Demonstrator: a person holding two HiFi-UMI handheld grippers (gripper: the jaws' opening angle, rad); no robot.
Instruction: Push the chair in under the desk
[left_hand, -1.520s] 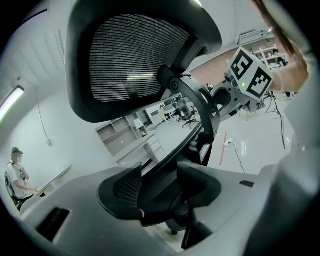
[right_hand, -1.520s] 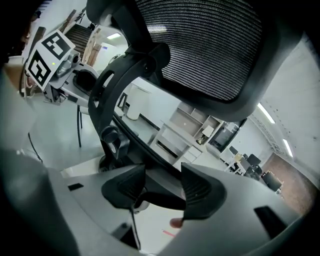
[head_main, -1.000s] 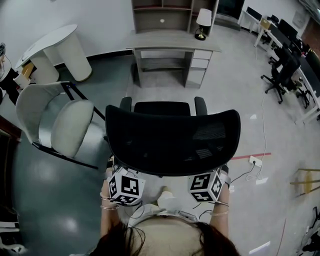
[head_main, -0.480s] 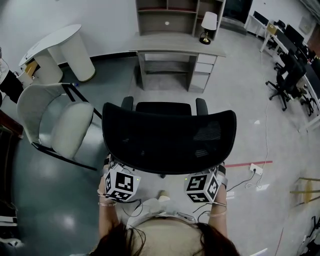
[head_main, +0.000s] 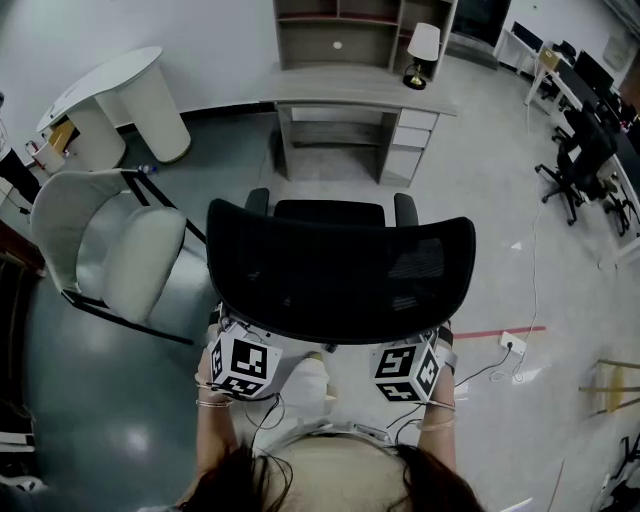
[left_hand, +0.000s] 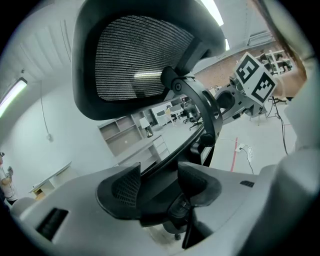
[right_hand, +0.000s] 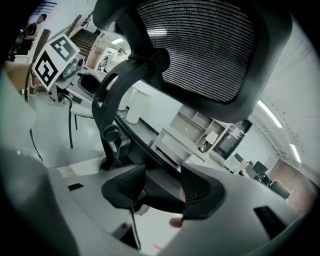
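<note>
Far against the wall, locate the desk (head_main: 360, 85), with the black mesh chair (head_main: 340, 270) nearer and well apart from it, seat facing it. At the backrest's lower edge, observe the left gripper (left_hand: 159, 176) and right gripper (right_hand: 162, 177), both clamped on the chair's frame rim.

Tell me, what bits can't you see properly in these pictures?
- Wheels of the black chair: in the head view, hidden beneath its own backrest and seat.
- Tips of the left tool and right tool: in the head view, covered by the backrest. Only their marker cubes show.
- Lamp on the desk: too small for detail.
</note>
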